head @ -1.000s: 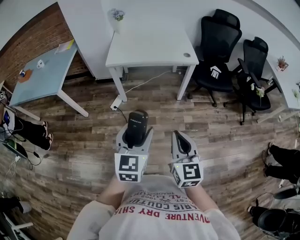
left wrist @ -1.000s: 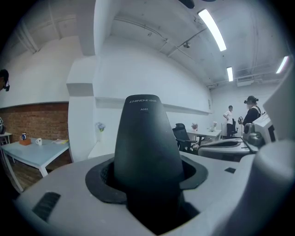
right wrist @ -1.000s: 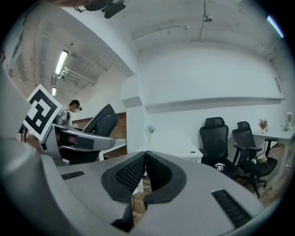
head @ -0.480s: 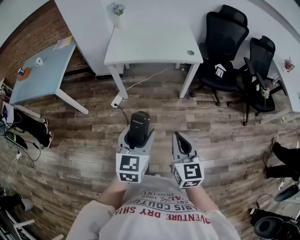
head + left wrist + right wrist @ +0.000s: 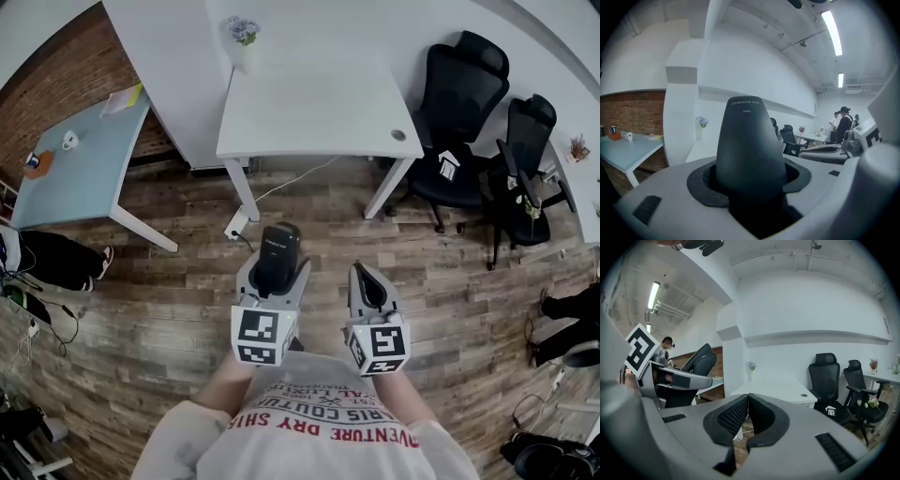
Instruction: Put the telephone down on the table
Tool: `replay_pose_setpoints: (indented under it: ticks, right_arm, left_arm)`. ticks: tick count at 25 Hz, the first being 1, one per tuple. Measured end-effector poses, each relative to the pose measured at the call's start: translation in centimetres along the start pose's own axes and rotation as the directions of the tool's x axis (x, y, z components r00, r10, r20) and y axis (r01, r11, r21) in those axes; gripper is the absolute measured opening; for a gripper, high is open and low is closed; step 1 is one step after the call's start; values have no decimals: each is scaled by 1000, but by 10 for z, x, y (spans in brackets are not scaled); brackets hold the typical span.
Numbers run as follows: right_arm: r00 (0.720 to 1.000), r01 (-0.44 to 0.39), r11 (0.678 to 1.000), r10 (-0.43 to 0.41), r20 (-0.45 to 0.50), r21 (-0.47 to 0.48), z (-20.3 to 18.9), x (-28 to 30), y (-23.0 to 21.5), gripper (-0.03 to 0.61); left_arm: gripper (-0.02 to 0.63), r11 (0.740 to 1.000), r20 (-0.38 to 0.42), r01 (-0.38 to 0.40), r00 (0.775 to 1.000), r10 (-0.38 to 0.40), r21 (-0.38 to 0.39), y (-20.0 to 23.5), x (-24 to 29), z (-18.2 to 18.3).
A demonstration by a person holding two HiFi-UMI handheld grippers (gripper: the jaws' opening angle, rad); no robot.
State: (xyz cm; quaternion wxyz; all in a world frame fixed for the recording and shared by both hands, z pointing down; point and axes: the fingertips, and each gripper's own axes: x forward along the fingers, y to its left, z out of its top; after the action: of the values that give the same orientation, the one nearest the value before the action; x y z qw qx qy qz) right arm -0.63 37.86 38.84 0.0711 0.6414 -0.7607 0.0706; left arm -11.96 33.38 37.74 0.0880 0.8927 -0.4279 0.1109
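My left gripper (image 5: pixel 273 270) is shut on a black telephone handset (image 5: pixel 277 255), which sticks forward out of the jaws over the wooden floor. In the left gripper view the telephone (image 5: pixel 749 145) fills the middle, wedged between the dark pads. My right gripper (image 5: pixel 366 286) hovers beside it, its jaws shut with nothing between them; in the right gripper view its pads (image 5: pixel 759 416) touch at the tips. The white table (image 5: pixel 314 117) stands ahead of both grippers, with a small flower pot (image 5: pixel 244 37) on its far left corner. The same white table (image 5: pixel 780 391) appears past the right gripper's jaws.
A light blue table (image 5: pixel 80 155) with small items stands at the left by the brick wall. Two black office chairs (image 5: pixel 469 122) sit right of the white table. A white cable and socket (image 5: pixel 234 223) lie on the floor near the table leg. People stand in the distance (image 5: pixel 843 123).
The view has shifted forward, so the white table looks a little closer and more central. Both grippers keep their places and the telephone stays held.
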Motion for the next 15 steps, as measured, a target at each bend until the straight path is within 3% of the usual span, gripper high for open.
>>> replay_pose_setpoints:
  ticks: [8, 15]
  right_arm:
    - [1000, 2, 1000, -2, -3, 3, 14, 83, 21, 25]
    - [1000, 9, 1000, -9, -22, 0, 17, 120, 9, 25]
  left_arm:
    - [298, 1000, -3, 14, 1000, -14, -16, 76, 43, 9]
    - [298, 997, -18, 15, 1000, -17, -79, 99, 71, 6]
